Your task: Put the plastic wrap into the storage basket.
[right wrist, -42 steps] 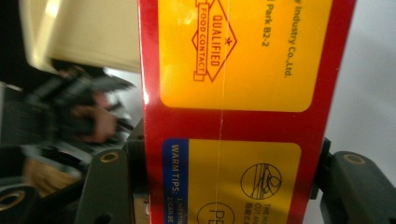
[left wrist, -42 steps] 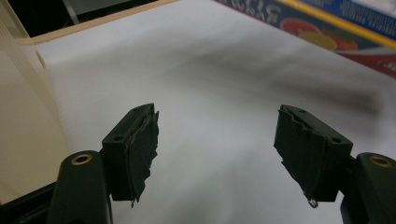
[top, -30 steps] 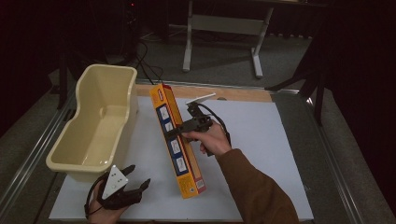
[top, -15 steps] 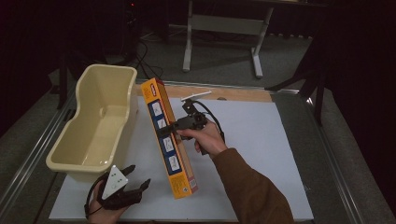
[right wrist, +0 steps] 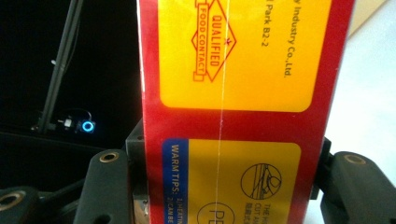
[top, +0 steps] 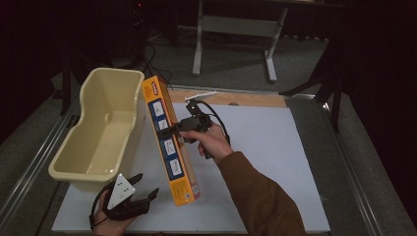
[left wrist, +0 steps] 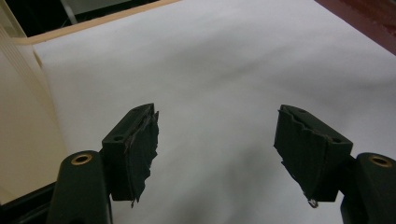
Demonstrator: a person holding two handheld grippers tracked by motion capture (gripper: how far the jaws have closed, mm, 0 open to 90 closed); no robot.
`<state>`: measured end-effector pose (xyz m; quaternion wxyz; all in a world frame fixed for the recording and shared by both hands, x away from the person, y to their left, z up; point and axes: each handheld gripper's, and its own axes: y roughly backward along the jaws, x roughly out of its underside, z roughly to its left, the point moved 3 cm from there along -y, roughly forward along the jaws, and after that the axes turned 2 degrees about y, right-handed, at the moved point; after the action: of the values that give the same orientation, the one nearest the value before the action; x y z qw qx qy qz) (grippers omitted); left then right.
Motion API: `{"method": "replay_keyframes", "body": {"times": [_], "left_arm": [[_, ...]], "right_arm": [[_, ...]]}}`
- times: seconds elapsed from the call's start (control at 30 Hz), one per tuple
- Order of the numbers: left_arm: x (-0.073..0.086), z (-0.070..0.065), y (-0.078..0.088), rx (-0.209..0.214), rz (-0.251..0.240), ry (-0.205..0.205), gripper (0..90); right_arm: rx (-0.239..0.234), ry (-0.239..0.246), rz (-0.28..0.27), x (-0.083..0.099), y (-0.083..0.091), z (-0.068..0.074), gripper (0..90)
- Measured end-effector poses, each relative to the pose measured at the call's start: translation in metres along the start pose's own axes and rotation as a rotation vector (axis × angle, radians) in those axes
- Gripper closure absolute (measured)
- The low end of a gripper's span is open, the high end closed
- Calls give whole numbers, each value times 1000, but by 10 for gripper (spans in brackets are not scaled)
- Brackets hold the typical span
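At the near edge of the desk: the left gripper rests low on the white sheet, jaws spread wide, nothing between them.
Just beyond it: the cream tub, open and hollow, along the sheet's left side.
Mid-desk: the right gripper is clamped across the long orange box at about mid-length.
Box position: lifted off the sheet, tilted, its far end up beside the tub's rim.
In the way: the tub wall stands right next to the box.
Close-up: the box's red and yellow label sits between both jaws.
Far edge: a bare wooden strip, then a grey metal stand on the floor.
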<state>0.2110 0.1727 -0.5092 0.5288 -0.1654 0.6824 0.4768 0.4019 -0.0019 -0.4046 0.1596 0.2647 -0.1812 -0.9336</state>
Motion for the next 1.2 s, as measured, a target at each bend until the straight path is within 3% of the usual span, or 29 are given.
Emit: {"method": "replay_keyframes", "body": {"times": [0.4, 0.87, 1.2], "left_arm": [[0, 3, -1, 2, -12, 16, 302], [0, 2, -4, 13, -9, 11, 303], [0, 2, -5, 17, -11, 16, 302]], "right_arm": [[-4, -10, 8, -17, -10, 7, 405], [42, -52, -25, -41, -20, 7, 405], [45, -120, -56, -58, -26, 2, 405]]}}
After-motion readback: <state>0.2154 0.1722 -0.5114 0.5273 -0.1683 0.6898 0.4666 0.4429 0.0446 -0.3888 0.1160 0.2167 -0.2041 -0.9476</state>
